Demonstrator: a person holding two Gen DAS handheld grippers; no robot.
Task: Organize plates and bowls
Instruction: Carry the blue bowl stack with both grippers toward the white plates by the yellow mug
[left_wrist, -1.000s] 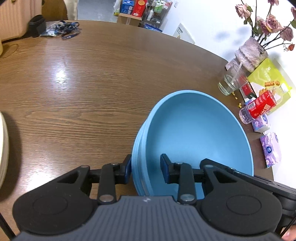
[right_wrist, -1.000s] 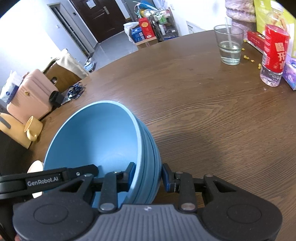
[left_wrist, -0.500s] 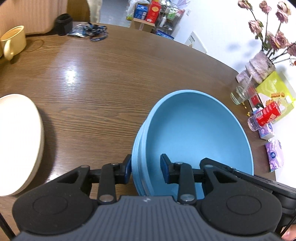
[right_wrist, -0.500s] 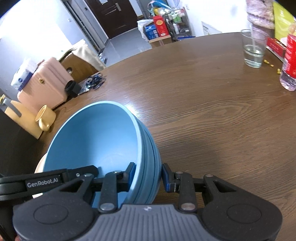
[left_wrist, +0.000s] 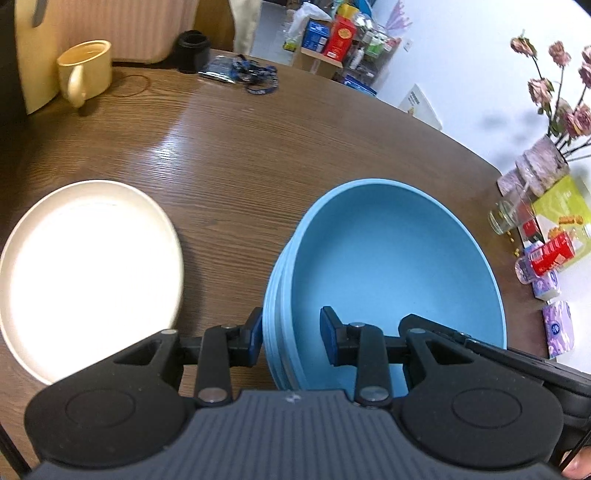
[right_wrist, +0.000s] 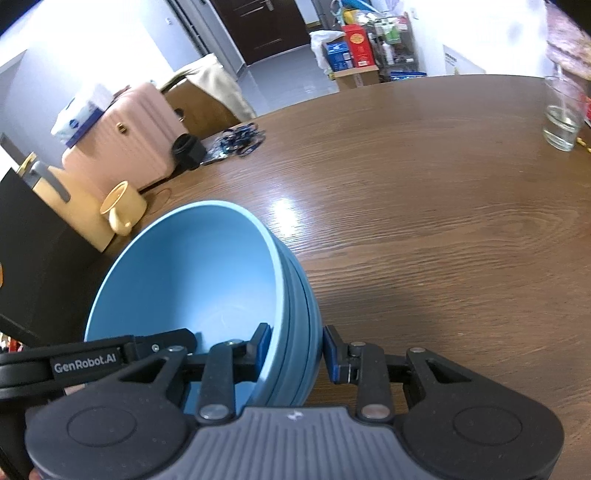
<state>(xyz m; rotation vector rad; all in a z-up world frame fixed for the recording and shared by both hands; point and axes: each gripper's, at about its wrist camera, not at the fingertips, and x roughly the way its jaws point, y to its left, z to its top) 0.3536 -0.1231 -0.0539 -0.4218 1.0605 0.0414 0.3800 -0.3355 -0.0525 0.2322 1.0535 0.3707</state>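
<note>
A stack of nested blue bowls (left_wrist: 391, 273) is held between both grippers above the wooden table (left_wrist: 258, 147). My left gripper (left_wrist: 291, 334) is shut on the stack's left rim, one finger outside and one inside. My right gripper (right_wrist: 297, 349) is shut on the opposite rim of the same stack (right_wrist: 192, 280). A cream plate (left_wrist: 85, 266) lies on the table to the left of the bowls, seen in the left wrist view.
A yellow mug (left_wrist: 83, 70) and a black cup (left_wrist: 194, 50) stand at the table's far left edge. A glass (right_wrist: 561, 127), a red-labelled bottle (left_wrist: 546, 254), tissue packs (left_wrist: 559, 328) and a flower vase (left_wrist: 539, 166) crowd the right side. Lanyards (left_wrist: 255, 75) lie at the back.
Both grippers have carried the bowl stack leftward across the table. The cream plate and the yellow mug have come fully into the left wrist view.
</note>
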